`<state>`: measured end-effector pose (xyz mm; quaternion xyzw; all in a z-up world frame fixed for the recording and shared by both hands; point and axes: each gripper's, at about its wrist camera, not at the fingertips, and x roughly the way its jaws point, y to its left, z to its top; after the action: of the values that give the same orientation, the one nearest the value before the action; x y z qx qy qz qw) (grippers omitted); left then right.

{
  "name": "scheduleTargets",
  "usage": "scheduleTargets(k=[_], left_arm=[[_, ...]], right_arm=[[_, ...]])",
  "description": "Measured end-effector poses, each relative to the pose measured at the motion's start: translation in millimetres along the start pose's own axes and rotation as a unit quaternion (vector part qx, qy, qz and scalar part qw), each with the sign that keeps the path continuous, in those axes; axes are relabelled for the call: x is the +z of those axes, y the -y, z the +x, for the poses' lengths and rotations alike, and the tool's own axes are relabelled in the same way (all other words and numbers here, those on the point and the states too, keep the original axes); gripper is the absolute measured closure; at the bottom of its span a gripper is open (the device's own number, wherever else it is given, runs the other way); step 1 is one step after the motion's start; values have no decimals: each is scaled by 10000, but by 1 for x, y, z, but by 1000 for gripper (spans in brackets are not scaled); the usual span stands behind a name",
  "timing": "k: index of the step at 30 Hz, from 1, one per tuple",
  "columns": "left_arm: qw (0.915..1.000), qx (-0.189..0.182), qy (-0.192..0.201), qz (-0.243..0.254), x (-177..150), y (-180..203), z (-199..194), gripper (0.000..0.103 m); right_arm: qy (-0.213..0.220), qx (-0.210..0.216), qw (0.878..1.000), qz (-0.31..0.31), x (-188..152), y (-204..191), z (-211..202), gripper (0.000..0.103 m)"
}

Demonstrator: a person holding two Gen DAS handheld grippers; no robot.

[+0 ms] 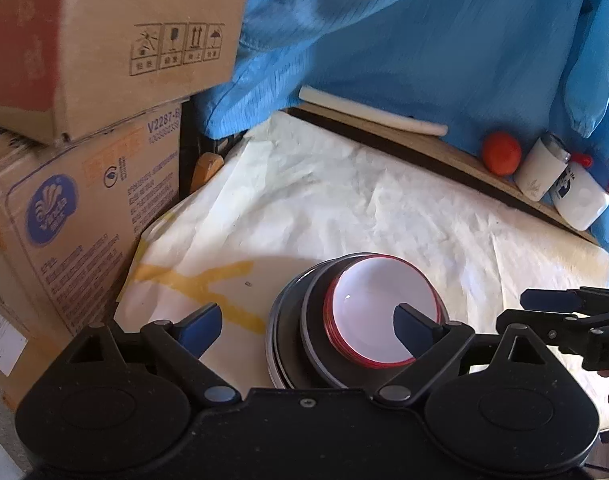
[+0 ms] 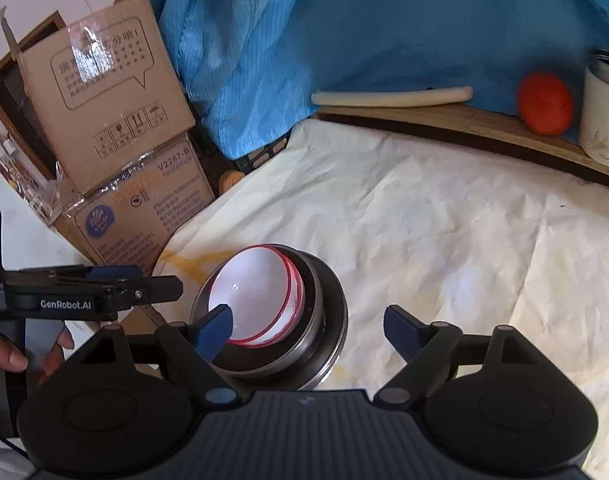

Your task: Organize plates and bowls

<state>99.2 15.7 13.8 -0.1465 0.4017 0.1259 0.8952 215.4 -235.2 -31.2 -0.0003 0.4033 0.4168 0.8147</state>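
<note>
The left gripper [image 1: 306, 324] had its jaws spread wide and held nothing; its right blue pad overlapped the near rim of the red-rimmed white bowls [image 1: 384, 312], though contact could not be told. The right gripper [image 2: 310, 328] was likewise wide apart and empty, its left pad over the same bowls. Those bowls sat nested in dark plates [image 1: 288, 344], stacked on the crumpled white cloth [image 1: 344, 200]. Farther back, an orange [image 1: 501, 153] and a white mug [image 1: 542, 170] stood on the wooden ledge [image 1: 424, 148], cardboard boxes [image 1: 84, 140] to the left.

Bright daylight; white bowl [image 1: 384, 308] glares; fisheye edges warp.
</note>
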Motion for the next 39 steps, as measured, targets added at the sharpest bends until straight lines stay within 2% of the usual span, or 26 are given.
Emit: scheduleTargets(k=[2, 14, 18, 28, 39], left_arm=[[9999, 29, 142, 2, -5, 1, -6, 2], [9970, 88, 757, 116, -34, 8, -36, 1], [9956, 108, 904, 206, -45, 12, -45, 1], [9926, 211, 1146, 336, -71, 25, -64, 1], [9916, 206, 1173, 499, -90, 39, -71, 1]], right_arm=[[128, -2, 9999, -9, -5, 0, -7, 11], [861, 186, 9957, -289, -33, 2, -46, 1], [1046, 175, 9932, -479, -45, 1, -58, 0], [1268, 26, 9892, -740, -73, -6, -79, 0], [1347, -44, 9880, -757, -92, 3, -98, 0]])
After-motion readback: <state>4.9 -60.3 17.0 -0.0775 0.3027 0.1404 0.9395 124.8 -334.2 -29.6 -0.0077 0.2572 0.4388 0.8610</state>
